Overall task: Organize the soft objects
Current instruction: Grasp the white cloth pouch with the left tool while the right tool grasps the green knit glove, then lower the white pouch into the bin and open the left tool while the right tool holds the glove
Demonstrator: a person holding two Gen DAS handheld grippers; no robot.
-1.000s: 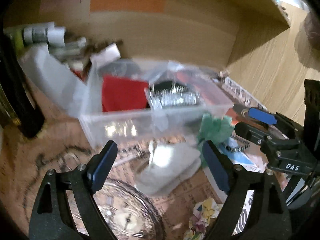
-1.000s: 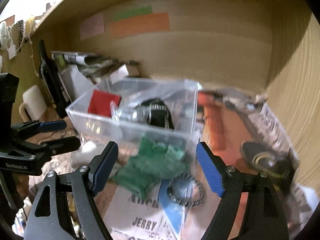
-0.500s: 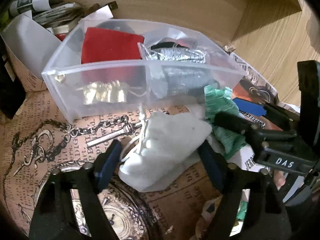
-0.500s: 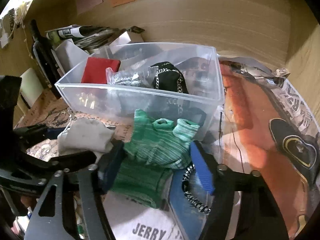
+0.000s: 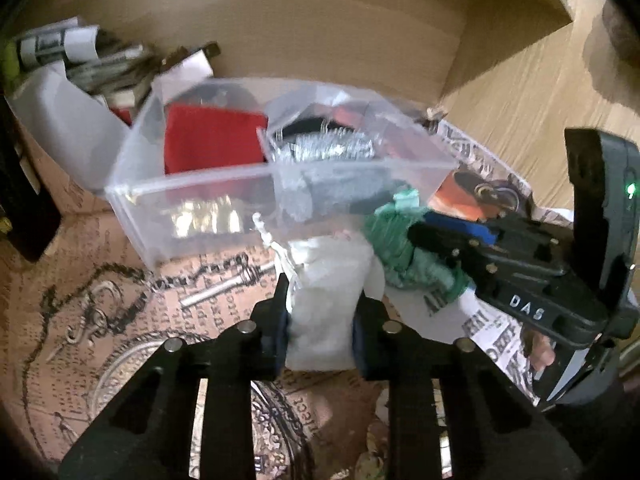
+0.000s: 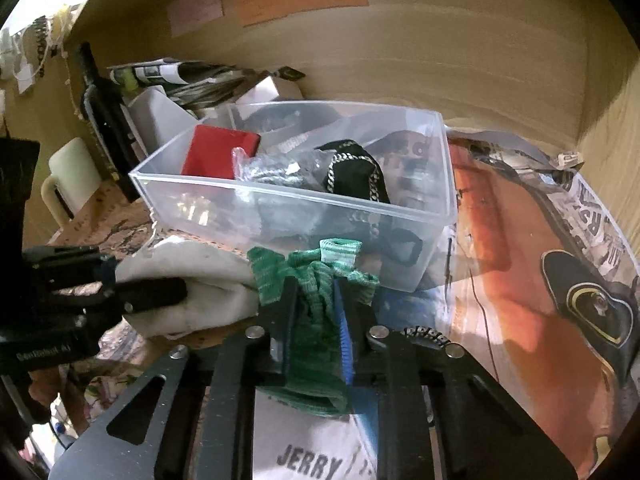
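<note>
My left gripper [image 5: 320, 312] is shut on a white cloth pouch [image 5: 326, 292], held just in front of the clear plastic bin [image 5: 192, 200]. My right gripper [image 6: 316, 300] is shut on a green knitted glove [image 6: 312, 280], also in front of the bin [image 6: 400, 216]. The white pouch [image 6: 192, 284] and the left gripper [image 6: 120, 288] show at the left of the right wrist view. The green glove [image 5: 396, 248] and right gripper [image 5: 452, 240] show at the right of the left wrist view. The bin holds a red cloth [image 5: 212, 140], a crinkled plastic bag [image 6: 276, 168] and a black pouch with a chain [image 6: 356, 176].
A black-and-white braided hair tie [image 6: 424, 334] lies on the printed paper to the right of my right gripper. A white box [image 5: 64, 128] with rolled papers stands behind the bin at the left. Wooden walls close in the back and the right. A white mug [image 6: 68, 184] stands at far left.
Both grippers have closed: the left on the white pouch, the right on the green glove. Both items now sit slightly raised in front of the bin.
</note>
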